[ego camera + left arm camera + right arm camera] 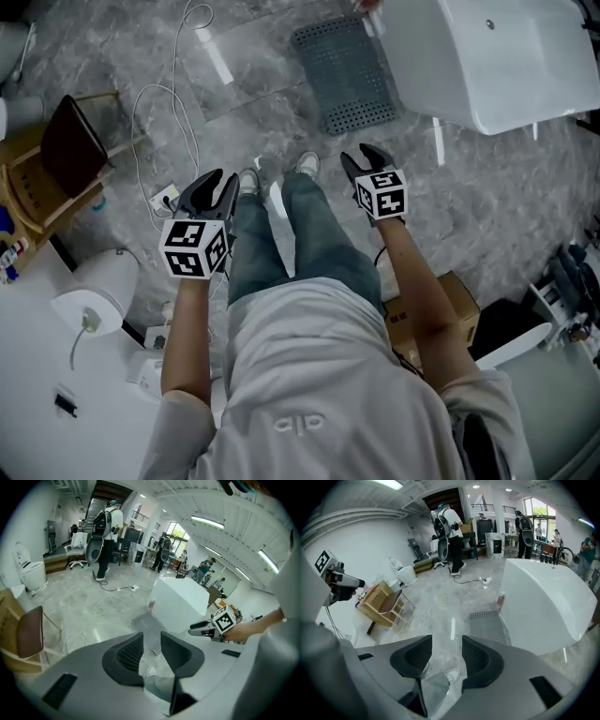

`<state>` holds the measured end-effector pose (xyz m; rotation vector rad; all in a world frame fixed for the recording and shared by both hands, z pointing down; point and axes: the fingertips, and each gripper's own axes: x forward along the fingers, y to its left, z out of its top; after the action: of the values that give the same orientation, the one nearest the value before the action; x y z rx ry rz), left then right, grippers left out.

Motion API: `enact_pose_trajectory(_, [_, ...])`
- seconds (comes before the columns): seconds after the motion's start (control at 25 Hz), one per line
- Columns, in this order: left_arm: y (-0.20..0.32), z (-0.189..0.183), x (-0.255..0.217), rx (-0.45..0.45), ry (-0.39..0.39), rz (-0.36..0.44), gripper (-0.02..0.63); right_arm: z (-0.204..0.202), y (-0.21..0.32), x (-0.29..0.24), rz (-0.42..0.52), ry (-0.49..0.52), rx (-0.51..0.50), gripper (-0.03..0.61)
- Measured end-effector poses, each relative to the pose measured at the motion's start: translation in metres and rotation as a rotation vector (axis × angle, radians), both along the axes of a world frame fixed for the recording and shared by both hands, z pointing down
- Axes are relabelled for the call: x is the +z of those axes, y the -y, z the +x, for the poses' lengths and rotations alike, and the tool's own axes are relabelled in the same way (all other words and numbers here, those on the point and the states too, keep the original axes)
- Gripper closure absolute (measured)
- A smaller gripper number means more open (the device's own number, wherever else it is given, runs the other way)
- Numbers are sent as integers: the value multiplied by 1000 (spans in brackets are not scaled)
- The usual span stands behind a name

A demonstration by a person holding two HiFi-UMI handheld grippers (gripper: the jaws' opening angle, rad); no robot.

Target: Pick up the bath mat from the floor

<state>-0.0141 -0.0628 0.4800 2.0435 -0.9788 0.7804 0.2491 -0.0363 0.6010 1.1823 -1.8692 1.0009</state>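
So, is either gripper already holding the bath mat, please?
No, the bath mat lies flat on the floor beside the bathtub, ahead of the left gripper and right gripper.

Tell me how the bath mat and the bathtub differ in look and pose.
The bath mat is dark grey and perforated; the bathtub is white and smooth. The bath mat lies flat on the floor; the bathtub rises beside it. Both are untouched: the left hand-held gripper and right hand-held gripper hang open, empty.
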Motion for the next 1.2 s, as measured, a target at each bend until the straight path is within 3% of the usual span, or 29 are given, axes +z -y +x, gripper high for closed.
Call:
enact_pose_trajectory(0.32, [6, -9, 76, -90, 17, -105, 471, 13, 10, 102, -121, -83, -45, 305])
enact_pose_trajectory(0.88, [-7, -33, 231, -162, 82, -253, 468, 26, -3, 304, -303, -199, -113, 282])
enact_pose_trajectory(1.2, [-25, -50, 309, -204, 110, -318, 468, 39, -11, 389, -367, -253, -112, 276])
